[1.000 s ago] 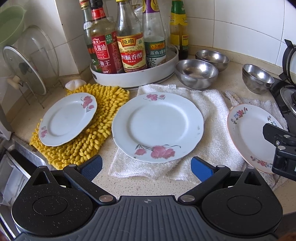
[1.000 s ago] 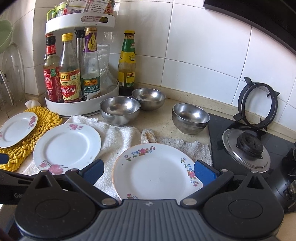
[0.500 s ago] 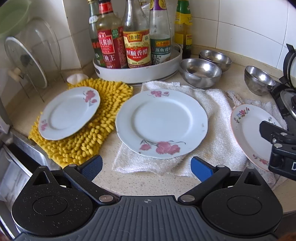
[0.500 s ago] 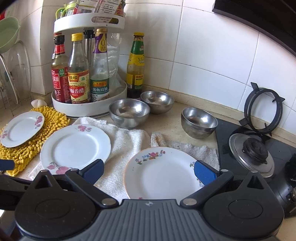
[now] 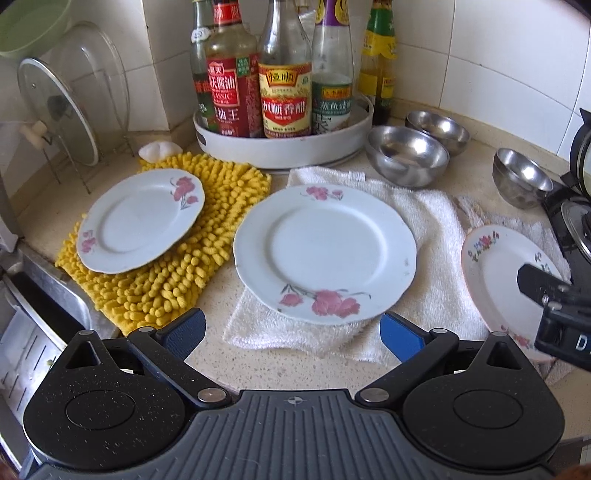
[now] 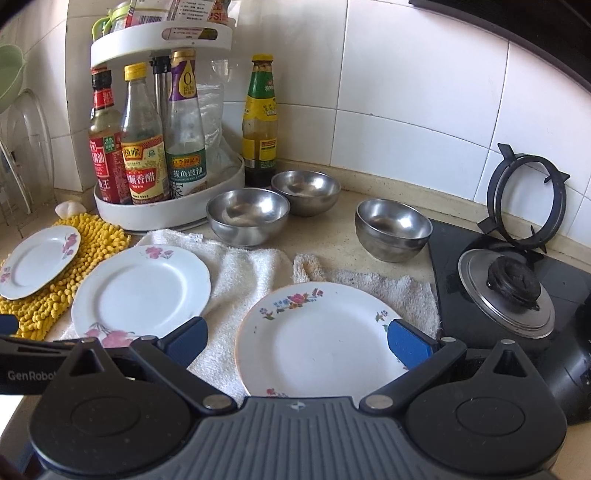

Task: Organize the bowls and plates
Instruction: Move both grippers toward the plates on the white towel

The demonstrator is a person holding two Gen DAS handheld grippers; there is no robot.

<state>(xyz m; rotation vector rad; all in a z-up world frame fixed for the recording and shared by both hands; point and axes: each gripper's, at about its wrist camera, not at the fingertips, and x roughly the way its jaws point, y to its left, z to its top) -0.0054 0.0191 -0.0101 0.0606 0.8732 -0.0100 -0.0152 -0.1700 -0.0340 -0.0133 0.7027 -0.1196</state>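
The red-labelled bottle (image 5: 231,99) in the white turntable rack (image 5: 284,151) reads "CLASSIC" above Chinese characters; the yellow-and-red label of the vinegar bottle (image 5: 284,99) beside it and the green label of the third bottle (image 5: 331,99) carry Chinese print only. A green-capped bottle (image 6: 260,122) stands just behind the rack; its small print is too fine to read. "GenRobot" shows, cut off at the frame edge, on the black body of the left tongs (image 6: 22,374) in the right wrist view.

The left tongs (image 5: 291,334) are spread wide and empty, their blue pads flanking the near rim of the large pink-flowered plate (image 5: 325,254), which lies on a white towel (image 5: 436,229). The right tongs (image 6: 297,341) are likewise spread and hold nothing, either side of the multicoloured-flower plate (image 6: 321,339) on the same towel; whether the pads touch its rim cannot be told. A smaller pink-flowered plate (image 5: 140,219) sits tilted on a yellow chenille mat (image 5: 184,280). Three steel bowls stand on the worktop (image 5: 295,373): two touching beside the rack (image 6: 247,216) (image 6: 306,192), one apart by the hob (image 6: 393,229).

A glass lid (image 5: 59,110) leans in a wire stand at the left, and a green bowl (image 5: 33,26) is cut off at the corner.
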